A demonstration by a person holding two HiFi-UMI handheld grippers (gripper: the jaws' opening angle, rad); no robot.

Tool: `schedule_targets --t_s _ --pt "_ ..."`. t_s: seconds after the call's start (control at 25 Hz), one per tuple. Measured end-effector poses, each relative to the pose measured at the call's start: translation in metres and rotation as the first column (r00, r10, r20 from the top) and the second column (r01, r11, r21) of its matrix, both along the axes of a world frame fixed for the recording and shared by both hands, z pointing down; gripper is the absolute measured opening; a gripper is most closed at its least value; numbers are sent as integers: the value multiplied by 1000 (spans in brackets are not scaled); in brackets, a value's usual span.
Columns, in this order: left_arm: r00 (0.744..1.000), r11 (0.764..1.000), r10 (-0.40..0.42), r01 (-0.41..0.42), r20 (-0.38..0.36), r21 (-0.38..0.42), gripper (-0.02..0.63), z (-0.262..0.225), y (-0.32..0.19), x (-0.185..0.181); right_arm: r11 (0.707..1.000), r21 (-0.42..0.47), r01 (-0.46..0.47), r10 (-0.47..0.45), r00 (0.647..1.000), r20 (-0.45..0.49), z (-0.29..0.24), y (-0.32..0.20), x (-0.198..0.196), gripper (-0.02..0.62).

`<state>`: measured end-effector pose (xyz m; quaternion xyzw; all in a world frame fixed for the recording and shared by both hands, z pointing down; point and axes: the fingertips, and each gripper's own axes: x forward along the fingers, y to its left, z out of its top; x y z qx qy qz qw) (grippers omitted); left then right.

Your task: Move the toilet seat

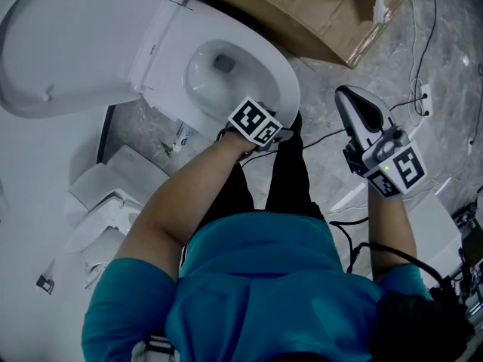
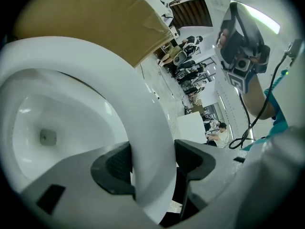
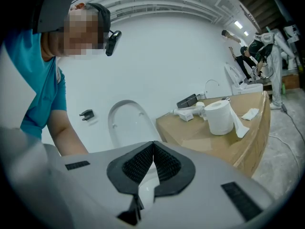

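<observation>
The white toilet seat rings the bowl, and the lid stands raised at the left. My left gripper is at the seat's front edge. In the left gripper view its dark pads sit on either side of the seat rim, shut on it. My right gripper hangs in the air to the right of the toilet, apart from it. In the right gripper view the right gripper is shut with its tips touching and nothing between them; the raised lid shows beyond.
A cardboard box stands behind the toilet with a toilet roll on top. Cables trail over the marble floor at the right. White ceramic parts lie at the left. People stand far off.
</observation>
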<state>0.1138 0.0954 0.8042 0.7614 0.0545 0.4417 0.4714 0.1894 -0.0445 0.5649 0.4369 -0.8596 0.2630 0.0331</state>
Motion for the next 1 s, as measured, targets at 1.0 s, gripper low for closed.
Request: schedule_targets --t_s 1.0 --pt "998 1000 -20 19 -54 -23 276 -75 -19 -20 998 59 7 -7 1000 -12 -42 -4 -24 -2"
